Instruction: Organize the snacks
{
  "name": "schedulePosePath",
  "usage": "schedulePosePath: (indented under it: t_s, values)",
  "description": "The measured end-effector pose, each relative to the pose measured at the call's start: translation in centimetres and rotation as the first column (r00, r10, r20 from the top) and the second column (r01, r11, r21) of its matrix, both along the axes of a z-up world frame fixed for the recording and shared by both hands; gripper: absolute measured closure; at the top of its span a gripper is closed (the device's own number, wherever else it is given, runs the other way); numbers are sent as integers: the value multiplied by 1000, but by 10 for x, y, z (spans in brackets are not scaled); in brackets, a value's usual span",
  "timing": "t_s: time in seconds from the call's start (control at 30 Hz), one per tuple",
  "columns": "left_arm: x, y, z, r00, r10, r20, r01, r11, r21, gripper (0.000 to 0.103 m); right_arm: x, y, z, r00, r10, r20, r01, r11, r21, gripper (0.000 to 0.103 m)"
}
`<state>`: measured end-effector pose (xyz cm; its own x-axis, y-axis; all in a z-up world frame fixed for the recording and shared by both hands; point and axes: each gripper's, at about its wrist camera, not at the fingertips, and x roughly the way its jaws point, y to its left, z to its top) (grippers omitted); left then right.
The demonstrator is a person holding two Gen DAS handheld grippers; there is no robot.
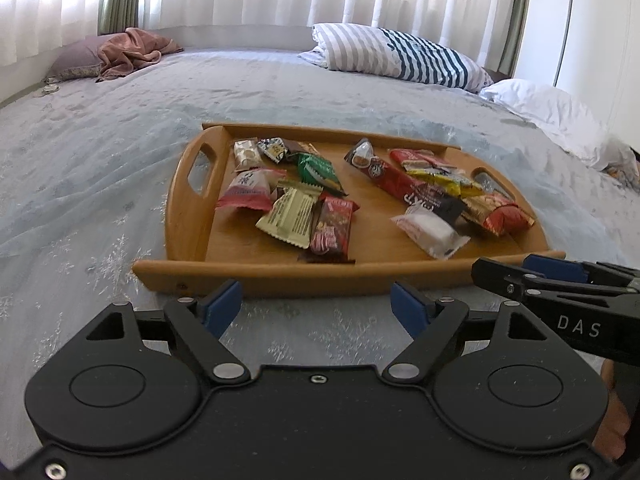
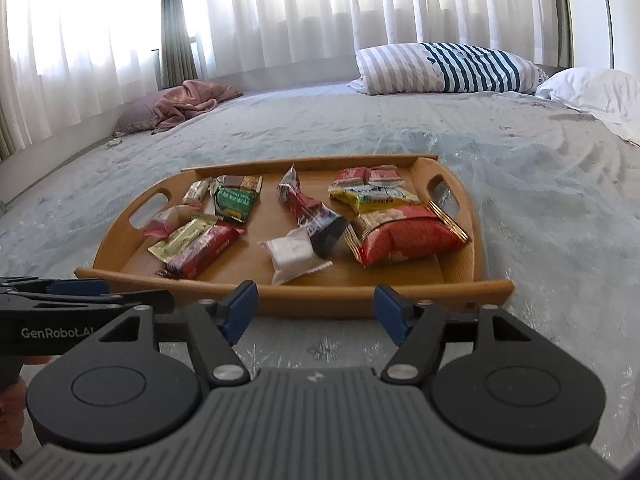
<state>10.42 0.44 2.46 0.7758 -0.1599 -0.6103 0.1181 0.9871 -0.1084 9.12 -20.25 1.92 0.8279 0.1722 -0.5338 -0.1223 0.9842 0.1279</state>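
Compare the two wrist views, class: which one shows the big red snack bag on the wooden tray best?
The right wrist view: the big red snack bag lies close and nearly whole, its front facing the camera. In the left wrist view the same bag sits at the wooden tray's far right, foreshortened and partly hidden behind other packets.

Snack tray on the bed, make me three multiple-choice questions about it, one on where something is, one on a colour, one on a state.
1. Where does the white-wrapped snack lie?
A. near the tray's front rim
B. on the bedspread
C. on the striped pillow

2. What colour is the big puffed bag by the tray's right handle?
A. blue
B. red
C. purple

3. How are both grippers' fingers?
A. shut on a snack
B. shut, empty
C. open, empty

Answers: 1 A, the white-wrapped snack sits inside the wooden tray close to its front rim. 2 B, the puffed bag is red. 3 C, the left gripper and right gripper gape with only bedspread between.
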Motion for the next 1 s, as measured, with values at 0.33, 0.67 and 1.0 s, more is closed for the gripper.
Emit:
schedulePosePath:
  t_s: [0.33,0.67,1.0]
  values:
    - [-5,0,-22,999,28,-17,-27,998,58,17,-5,1,-22,999,-15,-36,13,999,-46,17]
    - [-2,-2,-32,999,42,2,-43,997,59,6,-6,7,-32,999,-32,-28,30,996,-80,9]
    - [-4,2,-36,999,34,18,-34,999,24,0,2,9,-37,996,-70,-49,64,993,-104,0]
